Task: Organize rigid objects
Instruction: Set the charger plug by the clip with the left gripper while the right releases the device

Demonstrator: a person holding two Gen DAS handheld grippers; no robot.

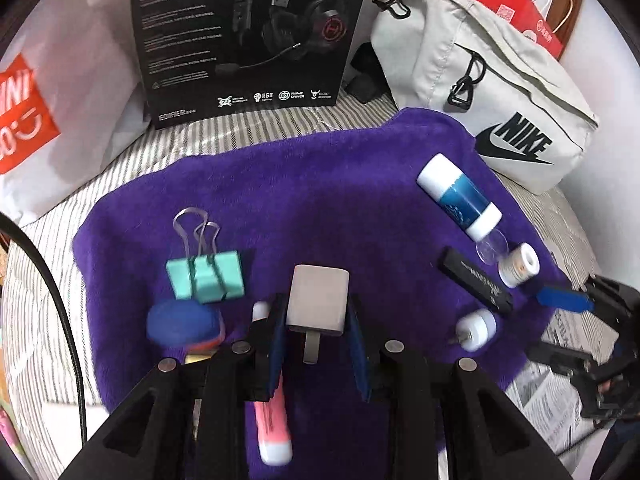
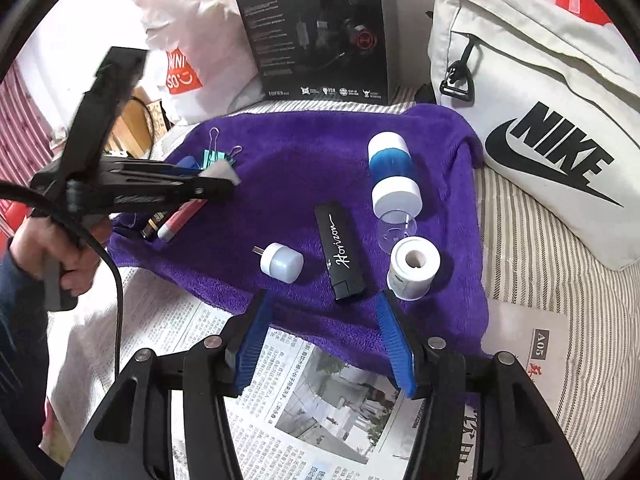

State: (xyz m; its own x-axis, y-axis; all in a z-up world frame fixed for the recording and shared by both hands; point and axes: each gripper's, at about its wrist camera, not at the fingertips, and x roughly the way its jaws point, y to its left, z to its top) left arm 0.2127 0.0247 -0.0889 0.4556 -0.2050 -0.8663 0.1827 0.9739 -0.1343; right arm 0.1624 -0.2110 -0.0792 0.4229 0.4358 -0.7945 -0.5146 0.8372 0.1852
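My left gripper (image 1: 318, 320) is gripping the grey charger block (image 1: 318, 300) between its blue pads, prongs pointing back toward the camera, holding it over the near-left part of the purple towel (image 1: 320, 184). Crowding that side: a teal binder clip (image 1: 206, 278) just left of the block, a blue rounded object (image 1: 182, 324) near the left finger, and a pink-and-white tube (image 1: 272, 420) lying under the left finger.

My right gripper (image 2: 324, 332) is hovering with fingers spread apart and nothing between them, over the towel's near edge where it is meeting the newspaper (image 2: 320, 408). Just ahead of it are lying the black Horizon stick (image 2: 340, 252), a small white USB lamp (image 2: 282, 262) to its left and a white tape roll (image 2: 414, 268) to its right, close to the right finger. The blue-and-white bottle (image 2: 392, 172) is lying beyond the roll.

The towel's middle and far part is bare purple. Bordering the far edge: a headset box (image 2: 320, 36) and a Nike bag (image 2: 540, 112) to the right.
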